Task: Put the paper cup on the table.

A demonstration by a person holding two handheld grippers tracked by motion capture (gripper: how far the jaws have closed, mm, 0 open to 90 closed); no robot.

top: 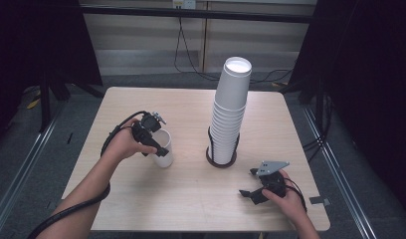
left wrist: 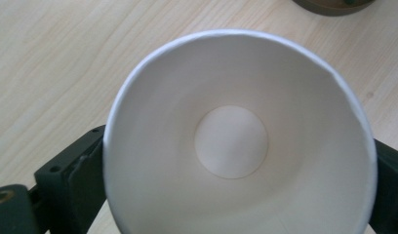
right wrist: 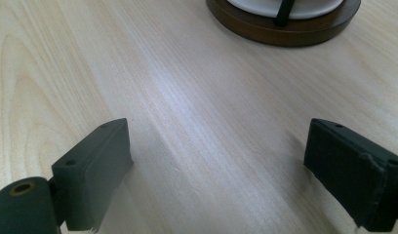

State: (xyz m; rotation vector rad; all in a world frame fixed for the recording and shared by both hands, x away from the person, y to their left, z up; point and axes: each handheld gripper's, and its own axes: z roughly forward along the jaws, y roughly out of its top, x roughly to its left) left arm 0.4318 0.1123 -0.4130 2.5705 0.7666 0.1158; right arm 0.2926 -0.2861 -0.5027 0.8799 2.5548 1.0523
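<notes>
A: Status, L hand-held gripper (top: 158, 144)?

B: It's at the single white paper cup (top: 163, 148), which stands upright on the counter (top: 191, 199), left of centre. In the left gripper view the cup (left wrist: 236, 146) sits between the two black jaws, mouth toward the camera, one jaw at each side of the wall. Can't tell whether the pads are pressing or only flanking it.

A: R side?

B: R hand-held gripper (top: 251, 182) is released, jaws wide apart, nothing between them, low over bare wood near the front-right corner.

A: Stack?

B: Tall stack of white cups (top: 230, 107) in a wire holder on a round dark base (top: 221, 160), mid-counter, well apart from the single cup. Base edge (right wrist: 285, 29) is visible beyond the R jaws.
</notes>
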